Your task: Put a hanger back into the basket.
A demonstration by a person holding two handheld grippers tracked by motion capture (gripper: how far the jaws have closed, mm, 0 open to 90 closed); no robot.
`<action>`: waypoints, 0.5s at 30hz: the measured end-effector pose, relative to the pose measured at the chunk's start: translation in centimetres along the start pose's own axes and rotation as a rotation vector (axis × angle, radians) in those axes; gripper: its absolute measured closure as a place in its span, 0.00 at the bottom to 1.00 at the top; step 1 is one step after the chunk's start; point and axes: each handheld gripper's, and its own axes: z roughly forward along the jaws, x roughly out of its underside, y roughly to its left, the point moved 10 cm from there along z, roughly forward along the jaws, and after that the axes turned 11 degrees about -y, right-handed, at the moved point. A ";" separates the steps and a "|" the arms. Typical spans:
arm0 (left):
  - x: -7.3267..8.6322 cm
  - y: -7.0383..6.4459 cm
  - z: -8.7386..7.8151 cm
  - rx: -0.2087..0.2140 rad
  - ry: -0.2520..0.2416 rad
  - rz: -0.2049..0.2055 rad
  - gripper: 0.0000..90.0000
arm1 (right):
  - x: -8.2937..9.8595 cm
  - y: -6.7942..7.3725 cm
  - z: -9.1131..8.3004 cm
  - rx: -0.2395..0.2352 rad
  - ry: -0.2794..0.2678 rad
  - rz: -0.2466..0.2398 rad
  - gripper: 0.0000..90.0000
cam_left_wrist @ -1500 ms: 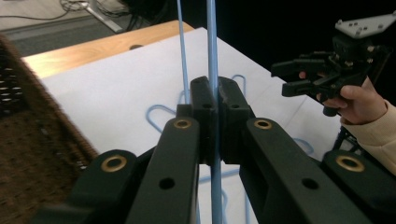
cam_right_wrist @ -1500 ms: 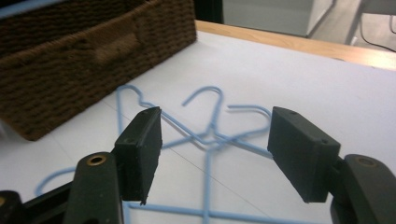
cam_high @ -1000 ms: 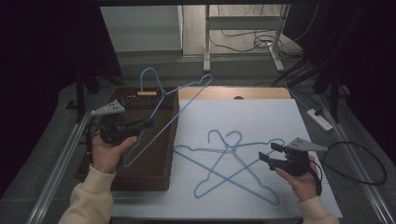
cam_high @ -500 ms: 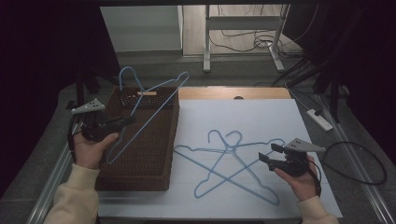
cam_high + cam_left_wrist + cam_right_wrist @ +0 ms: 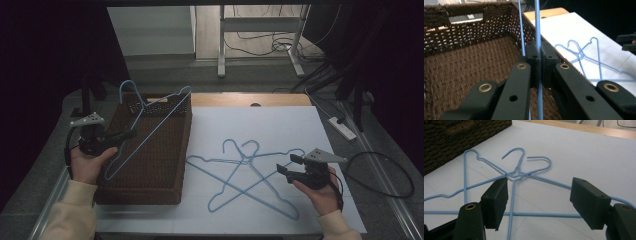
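Hanger [image 5: 150, 125] in my clamped left claw [image 5: 131, 133] has swung lower over the basket [image 5: 165, 165]; right claw [image 5: 288, 166] stays parted above two hangers [image 5: 245, 172].

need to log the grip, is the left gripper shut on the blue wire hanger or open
Shut. In the left gripper view, the left gripper has its black jaws pressed together on the blue wire hanger, held over the brown woven basket.
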 end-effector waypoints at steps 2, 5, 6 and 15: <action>0.3 0.2 -0.1 -0.003 0.012 0.003 0.96 | 0.0 0.0 0.0 0.000 0.001 0.001 0.35; 0.8 0.6 0.0 -0.007 0.031 0.007 0.96 | 0.1 0.1 0.0 0.000 0.003 0.001 0.35; 1.0 0.7 0.0 -0.003 0.033 0.004 0.96 | 0.1 0.1 0.0 0.000 0.004 0.000 0.35; 1.1 1.4 -0.4 -0.005 0.020 -0.015 0.96 | 0.2 0.1 0.1 0.002 0.008 0.001 0.35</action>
